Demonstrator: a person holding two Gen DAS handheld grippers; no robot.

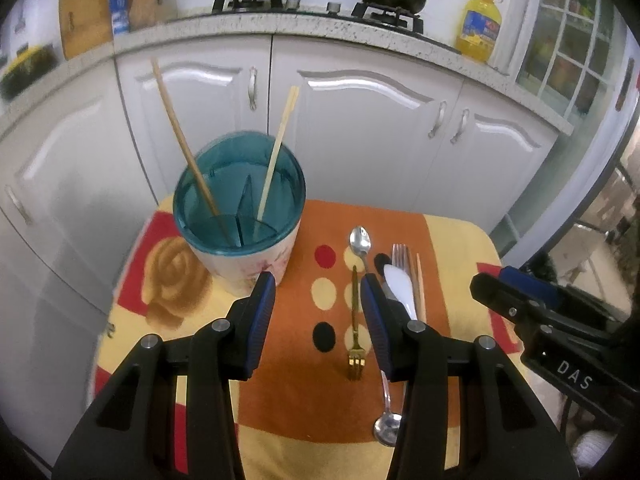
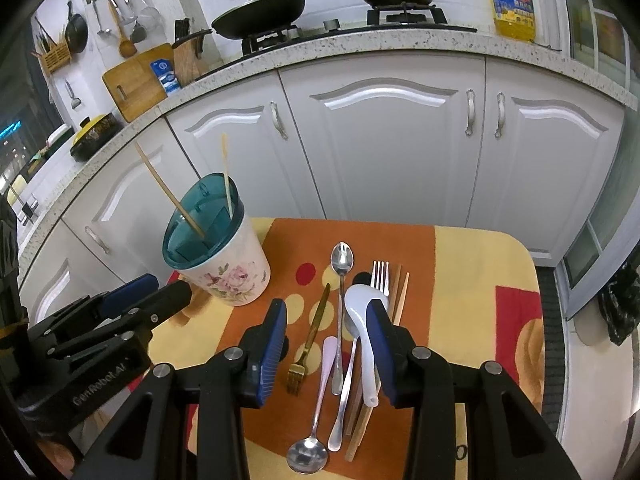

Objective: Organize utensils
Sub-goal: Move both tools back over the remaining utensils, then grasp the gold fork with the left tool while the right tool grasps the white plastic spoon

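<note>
step: picking the next utensil, judging by the hover
holder [image 1: 240, 208]: 11 o'clock on mat, two chopsticks [image 1: 276, 160] inside
loose cutlery: gold fork [image 2: 308, 344], spoons, white spoon [image 2: 362, 320] at centre
left gripper [image 1: 318, 320]: agape, empty
right gripper [image 2: 330, 340]: jaws apart, empty, above pile
next: descend, pinch one handle

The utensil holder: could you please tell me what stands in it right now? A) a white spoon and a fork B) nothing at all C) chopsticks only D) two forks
C: only chopsticks lean inside the holder, while the forks and spoons lie on the cloth.
</note>
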